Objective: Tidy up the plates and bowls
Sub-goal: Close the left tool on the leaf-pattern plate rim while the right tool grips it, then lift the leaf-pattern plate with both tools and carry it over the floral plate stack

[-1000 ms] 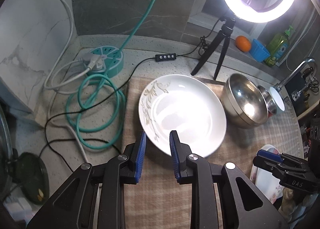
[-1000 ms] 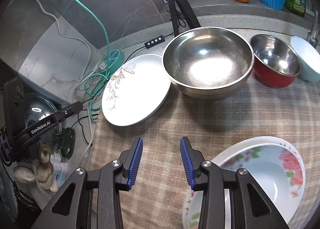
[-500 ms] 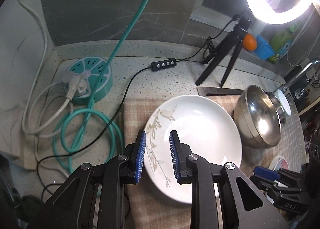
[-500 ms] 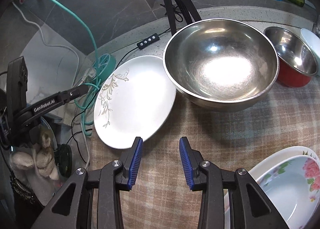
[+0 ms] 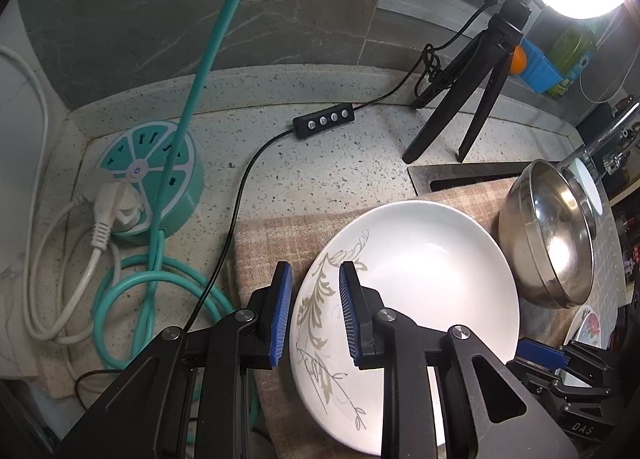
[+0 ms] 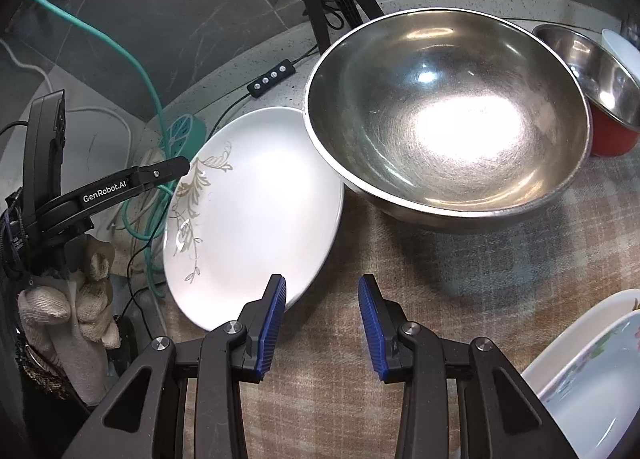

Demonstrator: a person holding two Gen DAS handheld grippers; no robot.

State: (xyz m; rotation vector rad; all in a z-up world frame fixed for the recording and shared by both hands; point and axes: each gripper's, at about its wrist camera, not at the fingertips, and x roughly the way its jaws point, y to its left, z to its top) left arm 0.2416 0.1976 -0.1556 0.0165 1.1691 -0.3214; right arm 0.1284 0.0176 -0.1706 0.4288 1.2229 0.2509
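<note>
A white plate with a leaf pattern (image 5: 420,299) (image 6: 256,211) lies on the checked cloth, its right edge tucked under a large steel bowl (image 6: 448,119) (image 5: 548,239). My left gripper (image 5: 314,279) hangs over the plate's left rim. The rim shows in the gap between the blue pads, which do not press on it. One of its fingers (image 6: 176,169) reaches the rim in the right wrist view. My right gripper (image 6: 322,287) stands open over the cloth at the plate's near edge, nothing between its fingers. Flowered dishes (image 6: 592,371) sit stacked at lower right.
A red bowl with a steel inside (image 6: 600,99) and a white bowl (image 6: 624,51) stand right of the steel bowl. Behind the plate are a ring-light tripod (image 5: 472,99), its cable switch (image 5: 324,121), a teal power hub (image 5: 152,175) and coiled hose. A gloved hand (image 6: 72,311) holds the left gripper.
My left gripper has come down and across to the plate's left rim, which now sits between its pads. The right gripper has sunk toward the plate's near edge; the flowered dishes slid out to the right.
</note>
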